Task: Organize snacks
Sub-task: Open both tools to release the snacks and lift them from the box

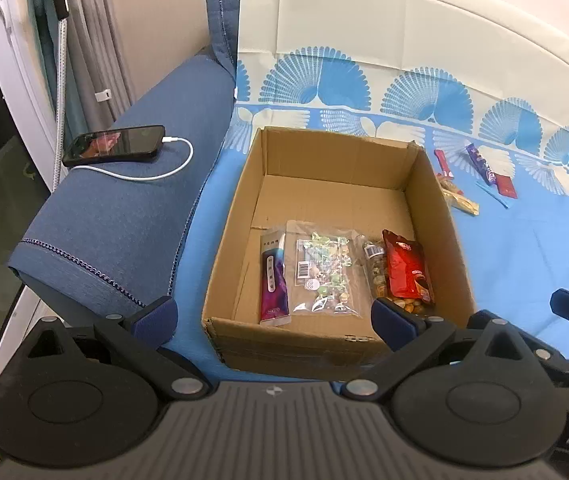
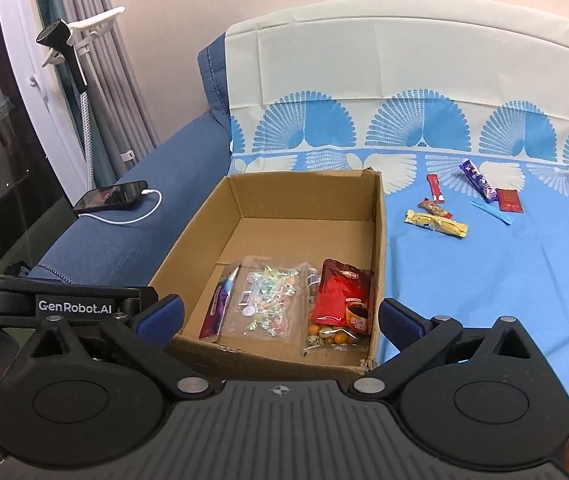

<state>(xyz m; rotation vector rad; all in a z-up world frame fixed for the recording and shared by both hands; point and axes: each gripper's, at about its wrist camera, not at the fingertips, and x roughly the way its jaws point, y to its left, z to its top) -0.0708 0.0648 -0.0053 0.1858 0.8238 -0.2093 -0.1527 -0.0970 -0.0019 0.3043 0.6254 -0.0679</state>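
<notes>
An open cardboard box (image 1: 324, 152) (image 2: 304, 188) sits on the blue cloth. Inside, along its near wall, lie a purple packet (image 1: 273, 280) (image 2: 217, 306), a clear bag of wrapped candies (image 1: 324, 272) (image 2: 268, 296), a clear bag of nuts (image 1: 376, 272) (image 2: 332, 336) and a red pouch (image 1: 408, 268) (image 2: 344, 296) on top of it. My left gripper (image 1: 274, 316) is open and empty, just before the box's near edge. My right gripper (image 2: 280, 316) is open and empty, also at the near edge. Loose snacks lie right of the box: a yellow bar (image 2: 436, 222) (image 1: 460, 200), a red stick (image 2: 435, 188) (image 1: 443, 163), a purple bar (image 2: 478, 180) (image 1: 480, 162), a red packet (image 2: 508, 200) (image 1: 505, 186).
A black phone (image 1: 114, 145) (image 2: 110, 196) on a white cable lies on the blue sofa arm (image 1: 124, 220) at the left. A blue straw-like stick (image 2: 490, 212) lies by the red packet. The patterned cloth (image 2: 484, 280) covers the seat and backrest. Curtains and a window stand at far left.
</notes>
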